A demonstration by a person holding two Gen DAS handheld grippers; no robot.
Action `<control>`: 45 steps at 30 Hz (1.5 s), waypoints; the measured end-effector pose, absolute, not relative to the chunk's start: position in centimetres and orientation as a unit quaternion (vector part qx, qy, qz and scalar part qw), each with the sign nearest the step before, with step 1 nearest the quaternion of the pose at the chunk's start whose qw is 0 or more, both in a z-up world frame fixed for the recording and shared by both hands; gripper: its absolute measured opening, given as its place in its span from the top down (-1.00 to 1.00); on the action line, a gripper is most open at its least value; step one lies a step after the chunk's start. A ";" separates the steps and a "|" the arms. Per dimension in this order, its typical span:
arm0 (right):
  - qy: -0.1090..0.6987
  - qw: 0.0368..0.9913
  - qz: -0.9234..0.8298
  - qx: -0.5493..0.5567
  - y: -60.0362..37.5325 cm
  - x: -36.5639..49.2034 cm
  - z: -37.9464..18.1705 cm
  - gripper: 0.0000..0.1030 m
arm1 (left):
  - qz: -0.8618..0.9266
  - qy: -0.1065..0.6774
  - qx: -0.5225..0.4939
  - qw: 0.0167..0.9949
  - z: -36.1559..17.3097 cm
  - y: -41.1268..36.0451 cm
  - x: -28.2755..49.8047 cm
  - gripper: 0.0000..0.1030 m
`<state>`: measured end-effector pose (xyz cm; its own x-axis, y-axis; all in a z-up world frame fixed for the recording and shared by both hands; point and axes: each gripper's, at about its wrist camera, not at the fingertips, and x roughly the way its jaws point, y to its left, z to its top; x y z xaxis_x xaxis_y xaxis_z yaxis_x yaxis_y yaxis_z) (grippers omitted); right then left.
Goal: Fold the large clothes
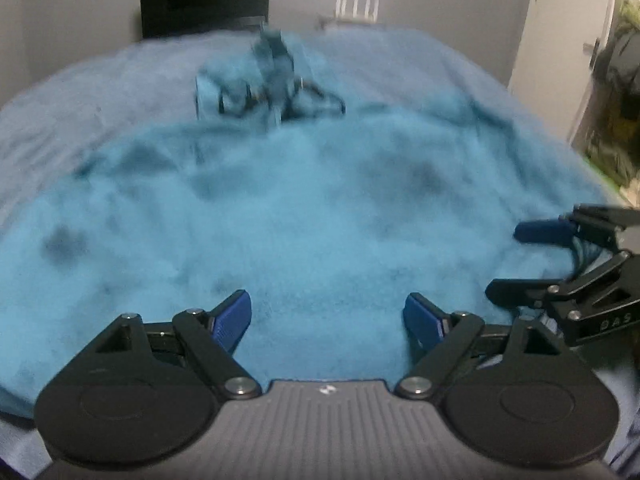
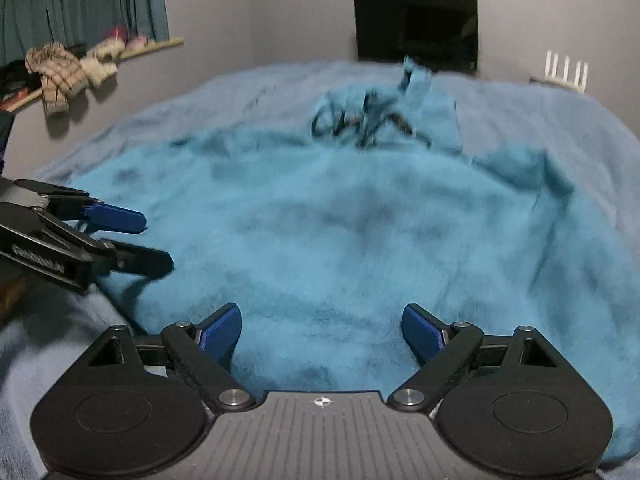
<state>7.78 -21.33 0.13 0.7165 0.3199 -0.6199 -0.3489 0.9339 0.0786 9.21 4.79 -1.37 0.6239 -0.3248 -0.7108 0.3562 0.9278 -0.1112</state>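
The left gripper point(image 1: 327, 322) and right gripper point(image 2: 321, 330), both black with blue fingertip pads, are spread wide and hold nothing. They hover side by side at the near edge of a bright turquoise fleece garment point(image 1: 304, 216), which lies spread across a pale blue blanket-covered bed point(image 1: 100, 92). A dark screen point(image 2: 416, 32) stands behind the bed.

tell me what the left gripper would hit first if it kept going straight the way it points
Most likely the blue garment: the open left gripper points along it toward its bunched far end with dark cords. Blur makes depth uncertain.
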 end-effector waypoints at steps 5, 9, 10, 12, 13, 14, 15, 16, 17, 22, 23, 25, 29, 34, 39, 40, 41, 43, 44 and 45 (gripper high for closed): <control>0.324 0.928 0.182 -0.024 -21.1 7.5 -0.2 -0.75 | -0.182 0.397 0.012 0.899 -1.3 5.0 9.6 -0.69; 0.320 0.932 0.171 0.007 -21.8 8.7 0.0 -0.75 | -0.179 0.399 0.012 0.899 -1.8 4.9 9.8 -0.71; 0.319 0.932 0.172 0.013 -21.9 8.9 0.1 -0.75 | -0.178 0.399 0.013 0.899 -1.6 4.8 9.7 -0.71; 0.309 0.935 0.171 0.020 -22.0 9.3 0.3 -0.75 | -0.176 0.400 0.014 0.899 -1.3 4.7 10.1 -0.72; 0.305 0.936 0.172 0.022 -22.0 9.6 0.4 -0.75 | -0.175 0.401 0.014 0.899 -1.3 4.6 10.2 -0.74; 0.304 0.937 0.172 0.021 -21.9 10.1 0.4 -0.75 | -0.172 0.401 0.015 0.899 -1.3 4.6 10.3 -0.75; 0.306 0.936 0.172 0.018 -21.8 10.5 0.4 -0.75 | -0.171 0.401 0.014 0.900 -1.3 4.6 10.4 -0.76; 0.309 0.935 0.174 0.014 -21.7 11.1 0.3 -0.75 | -0.170 0.398 0.013 0.901 -1.2 4.7 10.6 -0.76; 0.308 0.936 0.172 0.012 -21.6 11.8 0.3 -0.75 | -0.168 0.394 0.011 0.904 -1.0 4.7 10.7 -0.76; 0.278 0.950 0.142 0.018 -21.8 15.7 1.5 -0.75 | -0.165 0.343 -0.008 0.925 1.5 5.6 13.3 -0.76; 0.273 0.952 0.134 0.017 -21.8 16.6 1.7 -0.75 | -0.160 0.337 -0.007 0.928 1.9 5.8 14.1 -0.76; 0.259 0.958 0.118 0.017 -22.0 18.5 2.1 -0.75 | -0.147 0.335 -0.002 0.931 2.3 6.0 16.0 -0.76; 0.243 0.966 0.092 0.012 -22.3 21.9 2.4 -0.67 | -0.124 0.331 -0.008 0.935 2.2 6.7 20.2 -0.76; 0.247 0.965 0.082 0.005 -22.2 25.5 1.8 -0.66 | -0.103 0.334 -0.043 0.936 0.8 8.1 24.8 -0.76; 0.285 0.955 0.077 0.006 -22.7 28.8 -1.1 -0.66 | -0.068 0.366 -0.052 0.927 -2.6 9.9 27.5 -0.76; 0.291 0.954 0.074 0.010 -22.9 29.2 -1.7 -0.66 | -0.065 0.368 -0.064 0.926 -3.1 10.4 27.9 -0.76; 0.294 0.953 0.073 0.019 -23.2 29.7 -2.2 -0.66 | -0.065 0.369 -0.079 0.924 -3.5 10.8 28.2 -0.76; 0.297 0.951 0.076 0.036 -23.7 30.3 -2.8 -0.67 | -0.065 0.371 -0.086 0.922 -4.4 11.2 28.7 -0.80; 0.295 0.952 0.078 0.041 -23.7 30.4 -2.7 -0.67 | -0.064 0.373 -0.080 0.922 -4.7 11.0 28.8 -0.81; 0.290 0.953 0.080 0.041 -23.6 30.4 -2.3 -0.66 | -0.064 0.374 -0.070 0.923 -4.9 10.7 28.8 -0.84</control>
<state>30.36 -23.58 -2.30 0.8193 0.1763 -0.5456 -0.1287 0.9838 0.1247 28.80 10.74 -4.91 0.7124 -0.1713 -0.6805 0.0668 0.9819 -0.1772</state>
